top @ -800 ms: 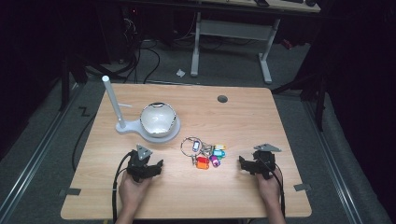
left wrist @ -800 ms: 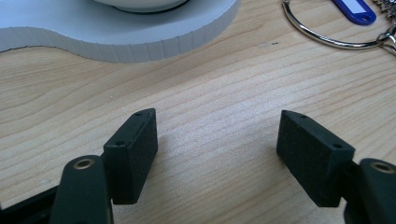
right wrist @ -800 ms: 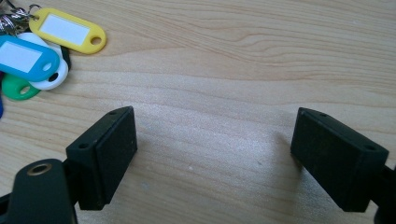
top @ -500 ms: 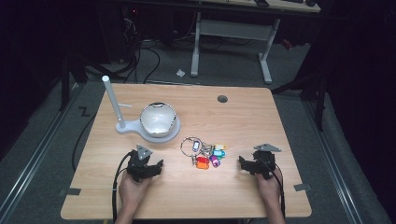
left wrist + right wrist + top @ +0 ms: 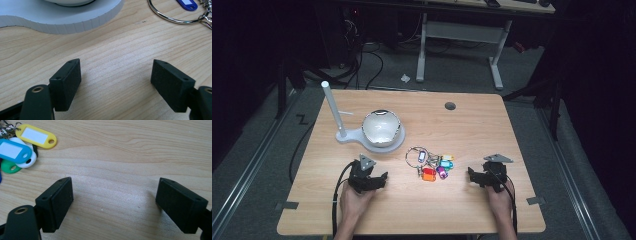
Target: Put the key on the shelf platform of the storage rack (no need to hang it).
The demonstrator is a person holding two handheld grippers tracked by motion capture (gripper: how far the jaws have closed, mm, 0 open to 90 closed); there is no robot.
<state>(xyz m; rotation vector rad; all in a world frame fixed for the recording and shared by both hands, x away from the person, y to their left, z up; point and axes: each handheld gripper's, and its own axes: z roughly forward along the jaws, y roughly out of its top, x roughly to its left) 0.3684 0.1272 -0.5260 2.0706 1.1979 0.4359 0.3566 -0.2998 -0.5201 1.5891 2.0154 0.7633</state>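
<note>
Two tongs rest near the counter's front edge, left tongs [image 5: 379,179] and right tongs [image 5: 473,175] both gaping wide, empty. Between them lies the key-tag bunch [image 5: 432,166], unobstructed; a white domed stand [image 5: 379,131] sits behind, toward the left edge.

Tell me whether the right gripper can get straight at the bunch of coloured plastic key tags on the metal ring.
Probably yes: the right gripper is open, with bare wooden table between it and the key tags.
</note>
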